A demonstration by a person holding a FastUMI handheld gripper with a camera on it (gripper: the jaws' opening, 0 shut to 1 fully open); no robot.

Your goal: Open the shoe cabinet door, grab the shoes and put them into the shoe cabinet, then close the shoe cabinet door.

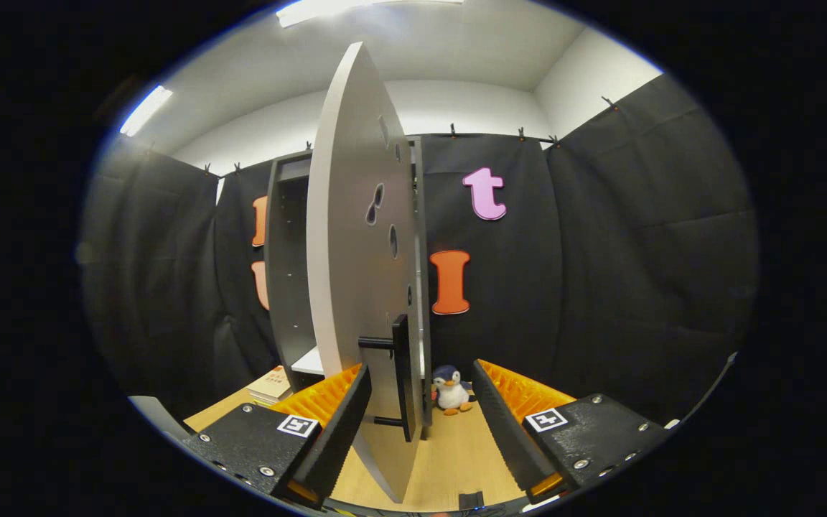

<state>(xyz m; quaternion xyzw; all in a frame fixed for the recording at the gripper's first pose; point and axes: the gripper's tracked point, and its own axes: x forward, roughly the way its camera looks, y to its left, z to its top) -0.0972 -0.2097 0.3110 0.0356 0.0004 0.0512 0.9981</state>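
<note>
The gripper [419, 402] is held with its fingers spread wide, and the shoe cabinet door [352, 251] with its handle [400, 377] stands between them, swung open edge-on. The shoe cabinet [286, 273] is seen just behind the door, and a toy penguin [451, 390] sits on the floor beyond the fingers.

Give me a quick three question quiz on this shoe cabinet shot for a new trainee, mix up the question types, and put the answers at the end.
1. True or false: the cabinet door stands shut.
2. Multiple choice: what sits on the floor beyond the claw? A) a boot B) a toy penguin C) a bucket
3. Fill in: the door's dark ______ lies between the claw's open fingers.

Key
1. False. The door is swung open, seen nearly edge-on, with the cabinet interior showing behind it.
2. B, the toy penguin, by the cabinet's foot.
3. Handle; neither finger presses on it.
</note>
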